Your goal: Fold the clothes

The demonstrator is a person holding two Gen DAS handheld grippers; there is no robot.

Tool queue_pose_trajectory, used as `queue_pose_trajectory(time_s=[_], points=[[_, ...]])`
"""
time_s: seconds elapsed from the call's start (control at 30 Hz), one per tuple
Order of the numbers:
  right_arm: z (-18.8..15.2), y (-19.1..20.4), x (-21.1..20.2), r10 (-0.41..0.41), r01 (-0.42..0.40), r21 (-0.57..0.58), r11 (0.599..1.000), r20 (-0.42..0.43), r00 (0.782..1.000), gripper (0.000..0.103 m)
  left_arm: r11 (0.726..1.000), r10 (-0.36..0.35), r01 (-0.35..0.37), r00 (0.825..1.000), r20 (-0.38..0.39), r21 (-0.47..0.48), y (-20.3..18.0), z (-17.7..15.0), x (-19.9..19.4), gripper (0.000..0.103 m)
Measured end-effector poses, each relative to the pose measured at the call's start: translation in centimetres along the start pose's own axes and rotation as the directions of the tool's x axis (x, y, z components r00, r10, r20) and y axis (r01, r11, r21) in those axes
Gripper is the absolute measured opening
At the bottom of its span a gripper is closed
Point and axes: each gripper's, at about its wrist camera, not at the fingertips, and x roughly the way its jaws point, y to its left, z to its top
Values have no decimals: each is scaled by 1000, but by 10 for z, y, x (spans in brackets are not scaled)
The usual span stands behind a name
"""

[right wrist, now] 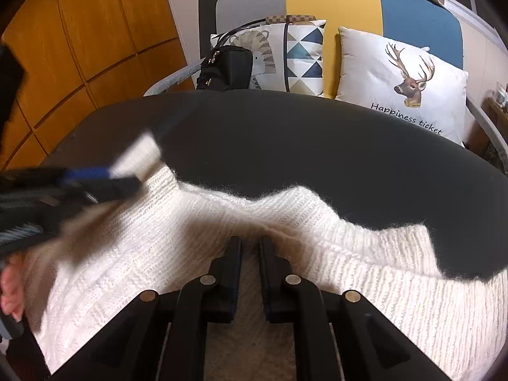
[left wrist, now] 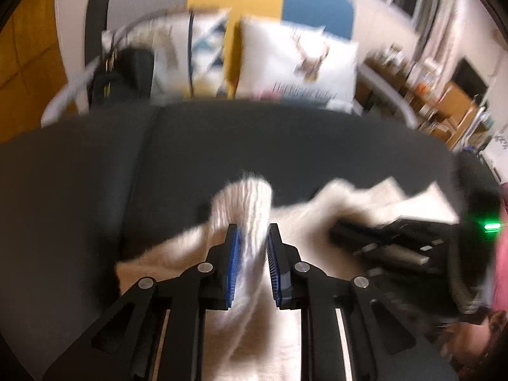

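A white knitted sweater [left wrist: 365, 200] [right wrist: 317, 222] lies rumpled on the near part of a black table [left wrist: 285, 143] [right wrist: 317, 143]. My left gripper [left wrist: 253, 228], with blue pads, is shut on a ribbed end of the sweater and holds it raised off the table. The right wrist view shows the same gripper [right wrist: 127, 177] blurred at the left, with the white end sticking out past its tips. My right gripper [right wrist: 250, 240] is shut on a puckered fold in the middle of the sweater. In the left wrist view it is a dark blur [left wrist: 339, 231] at the right.
Behind the table stands a grey, yellow and blue sofa [right wrist: 330, 0] with a deer pillow [right wrist: 403, 79], a triangle-pattern pillow [right wrist: 301, 57] and a black bag [right wrist: 225, 68]. Wooden cabinet doors [right wrist: 79, 41] are at the left. A hand [right wrist: 9, 292] shows at the lower left.
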Motion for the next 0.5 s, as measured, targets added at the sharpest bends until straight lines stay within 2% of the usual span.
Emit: queue_pose_trajectory(time_s=[0.07,0.1,0.13,0.17,0.2,0.3,0.33,0.37,0.4,0.5], points=[[0,0,0,-1,1,-1,1000,0,1000,10,996,83,-86,993,90,35,-8,-3,-16,19],[0,-1,0,2,-2,1,1000,-1,1000,10,981,177,-186,973,149,55,-11,-6,-23,21],[0,-1,-1,5,-5,3,1000,-1,1000,10,965,240,-256,951,193,61,-13,-9,-29,25],[1,-2,-1,9,-9,6,1000,-1,1000,10,972,222,-233,958,183,43,-10,-10,-29,35],[1,-3,-1,11,-11,8,1000,-1,1000,10,977,203,-210,964,175,25,-6,-12,-30,38],[1,-4,-1,14,-14,11,1000,-1,1000,10,991,137,-136,980,142,-18,2,-15,-29,37],[1,-3,-1,14,-14,11,1000,-1,1000,10,996,88,-90,991,103,14,-5,-12,-21,35],[2,-3,-2,13,-13,11,1000,-1,1000,10,998,44,-46,997,59,41,-11,-10,-13,20],[2,-3,-2,13,-12,11,1000,-2,1000,10,998,14,-15,1000,9,60,-17,-7,-1,10],[3,-3,-3,14,-14,15,1000,-1,1000,10,996,-66,74,988,-143,49,-23,-4,34,6]])
